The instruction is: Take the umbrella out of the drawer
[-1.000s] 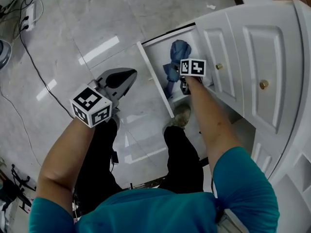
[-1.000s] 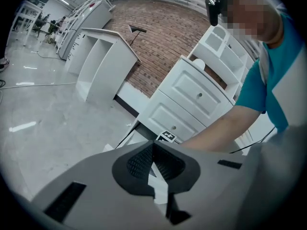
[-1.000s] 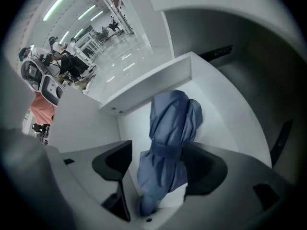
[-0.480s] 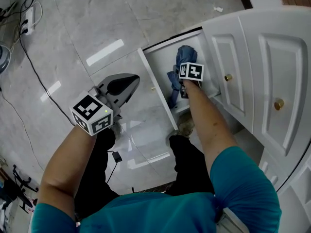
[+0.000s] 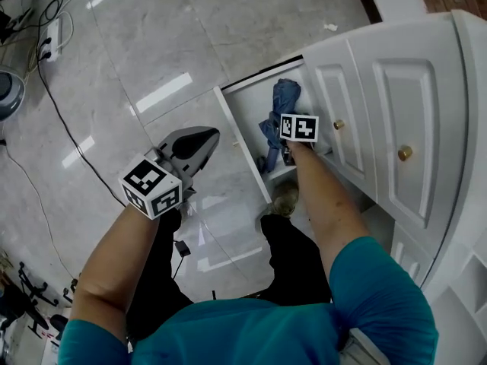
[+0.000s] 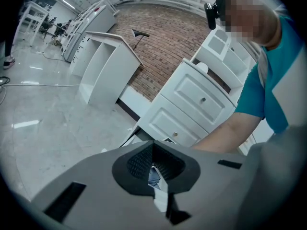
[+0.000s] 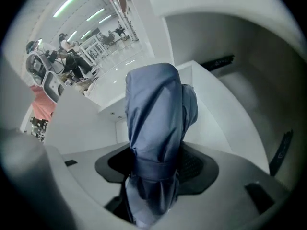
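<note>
Down at the foot of the white cabinet (image 5: 396,112), a low drawer (image 5: 255,101) is standing pulled out over the glossy grey floor (image 5: 152,52). The folded blue umbrella (image 5: 278,112) is lying inside it, bound by its strap. We are reaching our right gripper (image 5: 283,157) steeply down into the drawer. Its jaws are standing wide and are closing, with the umbrella (image 7: 156,128) between them, the pads not yet pressing on it. We are holding our left gripper (image 5: 204,135) out over the floor beside the drawer, its jaws drawn together on nothing.
</note>
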A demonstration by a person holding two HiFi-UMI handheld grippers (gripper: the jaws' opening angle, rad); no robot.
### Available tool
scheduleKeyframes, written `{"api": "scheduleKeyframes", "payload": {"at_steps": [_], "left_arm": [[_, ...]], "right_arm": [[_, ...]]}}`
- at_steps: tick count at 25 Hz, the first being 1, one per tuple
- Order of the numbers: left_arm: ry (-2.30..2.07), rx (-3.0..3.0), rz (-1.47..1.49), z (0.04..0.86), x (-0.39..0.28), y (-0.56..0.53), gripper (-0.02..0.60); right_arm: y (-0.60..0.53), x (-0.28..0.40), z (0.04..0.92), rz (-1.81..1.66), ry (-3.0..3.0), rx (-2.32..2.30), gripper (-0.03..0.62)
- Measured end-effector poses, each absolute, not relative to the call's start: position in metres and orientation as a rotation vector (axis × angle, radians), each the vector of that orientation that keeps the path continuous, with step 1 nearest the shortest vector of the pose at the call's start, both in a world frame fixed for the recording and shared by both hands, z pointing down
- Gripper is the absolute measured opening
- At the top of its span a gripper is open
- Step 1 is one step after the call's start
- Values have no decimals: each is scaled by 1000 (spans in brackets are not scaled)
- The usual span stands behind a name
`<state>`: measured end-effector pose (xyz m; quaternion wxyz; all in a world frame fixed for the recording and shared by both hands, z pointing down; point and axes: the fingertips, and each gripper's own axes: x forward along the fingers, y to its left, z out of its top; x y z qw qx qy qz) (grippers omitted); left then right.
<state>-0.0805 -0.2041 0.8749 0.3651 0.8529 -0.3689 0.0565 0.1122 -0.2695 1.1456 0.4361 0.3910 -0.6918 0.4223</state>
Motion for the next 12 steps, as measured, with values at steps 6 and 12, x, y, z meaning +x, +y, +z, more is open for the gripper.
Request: {"api": "scheduleKeyframes", "payload": {"at_steps": [6,12], "left_arm": [[-988,2209,86,809,-84,-209,8],[-1017,2237,45,731,-88,-208,8]], "right_arm": [[-271,94,1064,968,-1810,913,270],[-269,75,963,901,-1899,876,270]]}}
